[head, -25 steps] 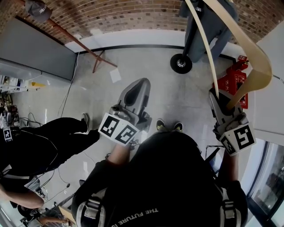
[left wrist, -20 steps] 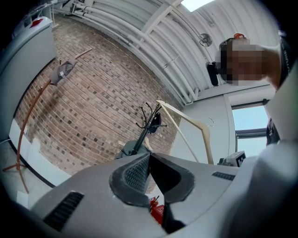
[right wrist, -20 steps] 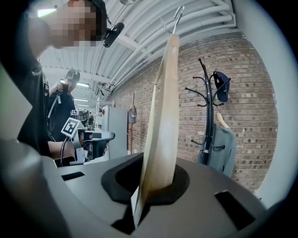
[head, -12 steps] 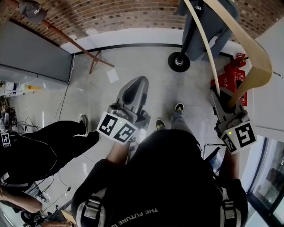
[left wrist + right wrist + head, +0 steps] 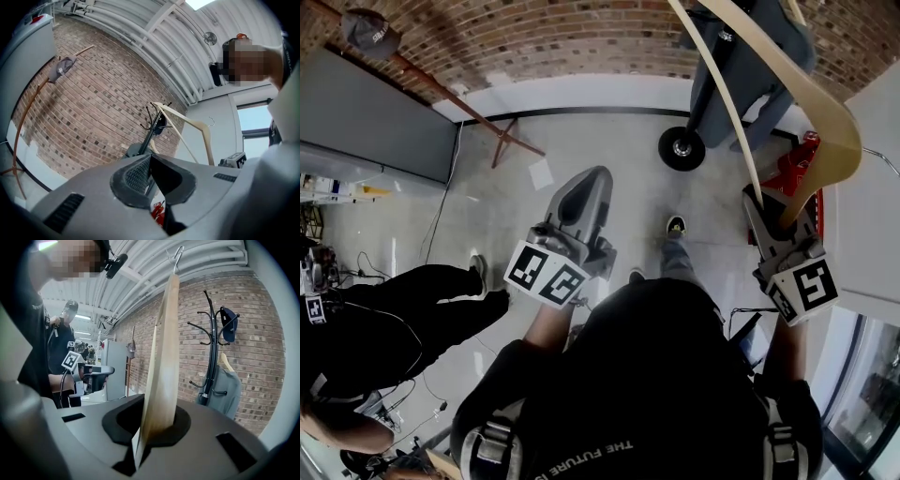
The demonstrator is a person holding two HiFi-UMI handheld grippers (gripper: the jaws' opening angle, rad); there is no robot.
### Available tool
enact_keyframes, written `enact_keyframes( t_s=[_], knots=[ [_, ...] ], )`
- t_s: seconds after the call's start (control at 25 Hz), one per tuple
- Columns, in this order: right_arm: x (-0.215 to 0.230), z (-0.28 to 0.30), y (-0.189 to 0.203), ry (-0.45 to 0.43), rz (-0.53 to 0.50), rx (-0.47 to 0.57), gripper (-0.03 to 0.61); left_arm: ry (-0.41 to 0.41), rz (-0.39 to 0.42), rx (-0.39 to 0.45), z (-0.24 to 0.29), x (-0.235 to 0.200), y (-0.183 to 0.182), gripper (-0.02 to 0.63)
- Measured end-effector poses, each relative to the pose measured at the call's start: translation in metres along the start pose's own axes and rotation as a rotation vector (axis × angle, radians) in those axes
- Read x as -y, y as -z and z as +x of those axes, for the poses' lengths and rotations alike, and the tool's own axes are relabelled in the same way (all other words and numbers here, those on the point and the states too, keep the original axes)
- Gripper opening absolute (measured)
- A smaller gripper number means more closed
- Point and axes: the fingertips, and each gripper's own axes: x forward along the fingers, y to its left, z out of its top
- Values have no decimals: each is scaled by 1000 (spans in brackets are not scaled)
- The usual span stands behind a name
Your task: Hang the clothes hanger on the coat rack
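Brick wall: running across the far side of a pale floor. Coat rack: black, standing upright against that wall, its round base showing in the head view, its curved arms spreading near the top. Grey garment: hanging from the rack on a hanger of its own. A dark cap is sitting on an upper arm. Clothes hanger: pale wood, being carried in the air clear of the rack. Its long axis is rising from the jaws up and forward, and it is showing edge-on in the right gripper view. Right gripper: jaws clenching on one lower end of the hanger, wood filling the gap between the pads. Left gripper: jaws pressing together with nothing between them, idling at mid-height, pointing toward the rack. Metal hook: sitting at the hanger's top end, the end farthest from the jaws, touching nothing. Bearing: the rack is lying ahead of the right gripper and to the right of the hanger blade in that gripper's view. The hook is standing well apart from any rack arm. Judgement: the right gripper is the nearer one and is doing the carrying. The hanging is not yet done. The coming move is calling for the hook end to be brought across and over a free arm.
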Motion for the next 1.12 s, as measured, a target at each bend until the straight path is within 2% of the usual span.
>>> enact_keyframes(
  t_s=[0.56, 0.88, 1.12],
  knots=[
    [139, 54, 14, -37, -6, -51, 29, 65, 34, -19, 170, -14, 8, 20],
    [207, 74, 24, -59, 7, -95, 29, 55, 38, -27, 229, -20, 18, 20],
    [253, 91, 31, -108, -20, -131, 29, 28, 46, -1, 264, -26, 19, 20]
  ],
)
